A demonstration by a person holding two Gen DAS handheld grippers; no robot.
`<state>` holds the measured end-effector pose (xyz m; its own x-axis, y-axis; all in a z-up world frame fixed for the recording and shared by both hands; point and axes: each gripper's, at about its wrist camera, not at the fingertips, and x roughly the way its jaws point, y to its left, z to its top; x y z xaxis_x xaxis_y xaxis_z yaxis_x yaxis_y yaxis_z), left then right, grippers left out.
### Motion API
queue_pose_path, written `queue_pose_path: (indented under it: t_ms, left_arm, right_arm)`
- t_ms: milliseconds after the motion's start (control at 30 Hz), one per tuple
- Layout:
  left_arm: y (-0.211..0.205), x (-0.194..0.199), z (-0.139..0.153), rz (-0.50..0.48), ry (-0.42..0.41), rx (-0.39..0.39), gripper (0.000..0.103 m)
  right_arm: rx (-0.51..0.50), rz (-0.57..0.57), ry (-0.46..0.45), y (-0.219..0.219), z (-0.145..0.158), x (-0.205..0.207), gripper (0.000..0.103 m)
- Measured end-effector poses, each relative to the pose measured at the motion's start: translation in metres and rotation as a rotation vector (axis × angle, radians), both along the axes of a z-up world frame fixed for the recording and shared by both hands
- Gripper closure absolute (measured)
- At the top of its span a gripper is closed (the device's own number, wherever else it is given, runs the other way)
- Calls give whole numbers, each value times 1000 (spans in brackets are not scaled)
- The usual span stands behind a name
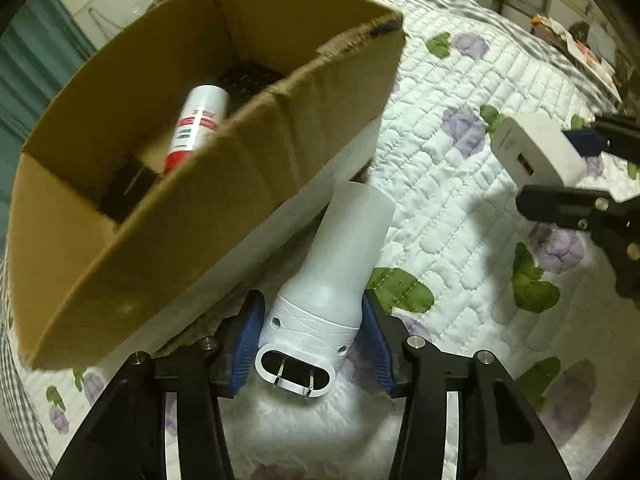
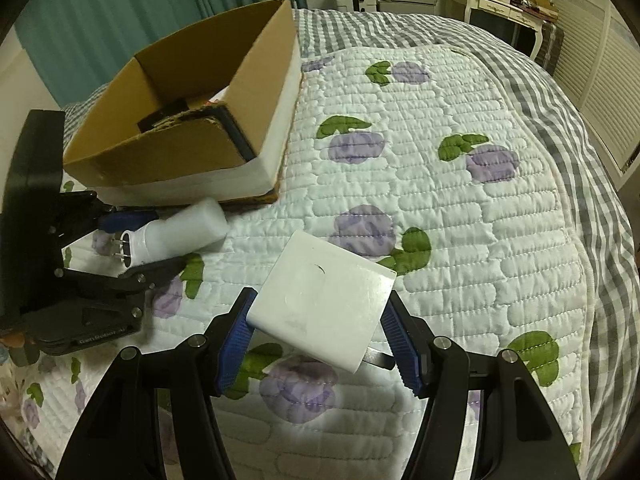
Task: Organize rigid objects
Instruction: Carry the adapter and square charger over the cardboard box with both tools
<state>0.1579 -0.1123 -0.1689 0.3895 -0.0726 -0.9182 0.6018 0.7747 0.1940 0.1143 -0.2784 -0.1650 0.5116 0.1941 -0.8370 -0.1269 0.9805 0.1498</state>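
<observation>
Two grippers: left gripper (image 1: 310, 344) pinching white plug-in nightlight (image 1: 328, 280); right gripper (image 2: 320, 338) pinching white USB charger (image 2: 320, 300).

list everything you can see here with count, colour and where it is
cardboard box: 1, brown with a white lower band, on the quilt, open top
spray can: 1, white with red, lying inside the box
dark objects: at least 2, black, inside the box, too unclear to name
plug-in night light: 1, white, two metal prongs, held beside the box
usb charger: 1, white, flat and square, held above the quilt
quilt: 1, white with purple flowers and green leaves, over a grey checked bedspread
curtain: teal, behind the box
furniture: white, in the far background
left gripper: black, blue pads, closed on the night light
right gripper: black, blue pads, closed on the charger
</observation>
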Motion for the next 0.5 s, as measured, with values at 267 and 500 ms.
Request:
queue_pose_path:
  t_ms: [267, 500]
  left_arm:
    - [15, -23, 59, 115, -62, -83, 54]
    - [23, -37, 135, 178, -160, -160, 54]
  right_arm:
    - [-6, 25, -69, 16, 41, -15, 41]
    - [-27, 60, -185, 34, 105, -31, 41]
